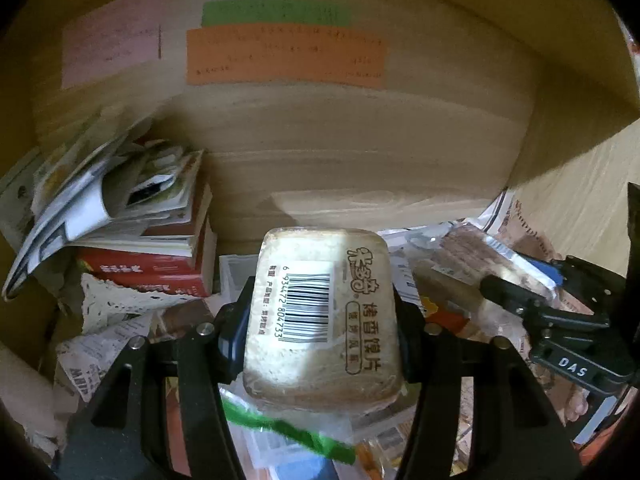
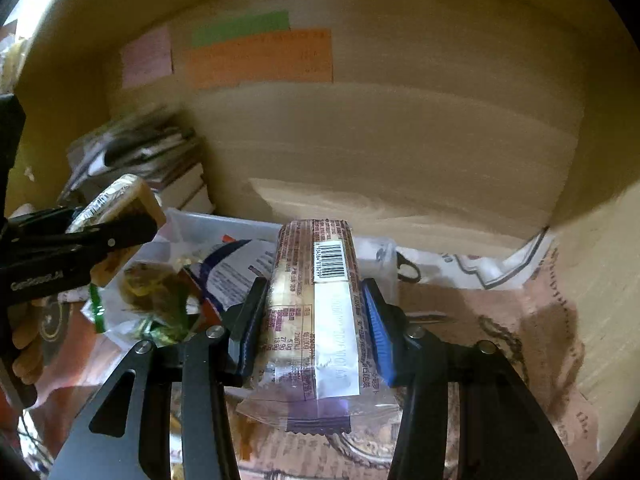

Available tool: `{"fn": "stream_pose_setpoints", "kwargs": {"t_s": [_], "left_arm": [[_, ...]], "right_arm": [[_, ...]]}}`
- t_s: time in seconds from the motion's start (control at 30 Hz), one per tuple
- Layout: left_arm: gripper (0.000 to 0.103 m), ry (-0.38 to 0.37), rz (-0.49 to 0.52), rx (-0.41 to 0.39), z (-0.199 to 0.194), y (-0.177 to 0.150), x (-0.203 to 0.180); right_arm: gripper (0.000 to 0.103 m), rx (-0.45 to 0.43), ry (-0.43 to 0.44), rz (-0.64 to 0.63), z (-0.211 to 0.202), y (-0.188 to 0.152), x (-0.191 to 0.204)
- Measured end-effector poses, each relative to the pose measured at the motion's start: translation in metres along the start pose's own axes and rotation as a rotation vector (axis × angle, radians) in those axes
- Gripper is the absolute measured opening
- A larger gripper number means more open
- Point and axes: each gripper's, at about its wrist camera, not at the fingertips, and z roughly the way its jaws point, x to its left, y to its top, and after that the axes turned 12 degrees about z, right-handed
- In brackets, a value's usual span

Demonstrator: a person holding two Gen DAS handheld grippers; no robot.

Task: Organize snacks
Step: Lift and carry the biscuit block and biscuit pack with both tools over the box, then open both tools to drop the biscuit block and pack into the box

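Observation:
My left gripper (image 1: pixel 320 320) is shut on a wrapped toasted bun slice pack (image 1: pixel 320 312) with a barcode, held above the clutter; it also shows at the left of the right wrist view (image 2: pixel 120 200). My right gripper (image 2: pixel 312 312) is shut on a brown-and-cream biscuit pack (image 2: pixel 316 300) with a barcode and white seam; that pack shows at the right of the left wrist view (image 1: pixel 468 256). A clear plastic bin (image 2: pixel 224 224) with snack bags (image 2: pixel 160 296) sits below and between the two grippers.
A stack of books and magazines (image 1: pixel 152 240) lies at the back left. Wooden walls (image 1: pixel 360 140) with pink, green and orange paper notes (image 1: pixel 284 56) enclose the space. Printed cloth (image 2: pixel 500 320) covers the floor at right. Loose wrappers (image 1: pixel 280 432) lie below.

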Motion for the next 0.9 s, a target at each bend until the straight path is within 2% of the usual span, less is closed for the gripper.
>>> {"fn": "stream_pose_setpoints", "kwargs": {"t_s": [0.23, 0.37, 0.47, 0.63, 0.77, 0.9], "left_arm": [[0.056, -0.010, -0.016, 0.045, 0.022, 0.002, 0.001], [0.057, 0.023, 0.000, 0.010, 0.017, 0.005, -0.003], [0.058, 0.013, 0.013, 0.000, 0.015, 0.009, -0.007], [0.059, -0.007, 0.010, -0.015, 0.000, 0.007, -0.005], [0.059, -0.008, 0.026, -0.038, -0.023, -0.002, -0.005], [0.062, -0.008, 0.033, -0.067, -0.047, -0.015, -0.007]], "right_arm": [[0.043, 0.048, 0.000, 0.008, 0.024, 0.003, 0.001], [0.043, 0.060, -0.003, -0.004, 0.030, 0.003, 0.004], [0.044, 0.056, -0.018, -0.016, 0.029, 0.003, 0.007], [0.058, 0.023, -0.007, -0.030, 0.012, 0.006, 0.011], [0.061, -0.003, 0.015, -0.049, -0.009, 0.002, 0.018], [0.069, -0.014, 0.041, -0.062, -0.028, -0.008, 0.026]]}}
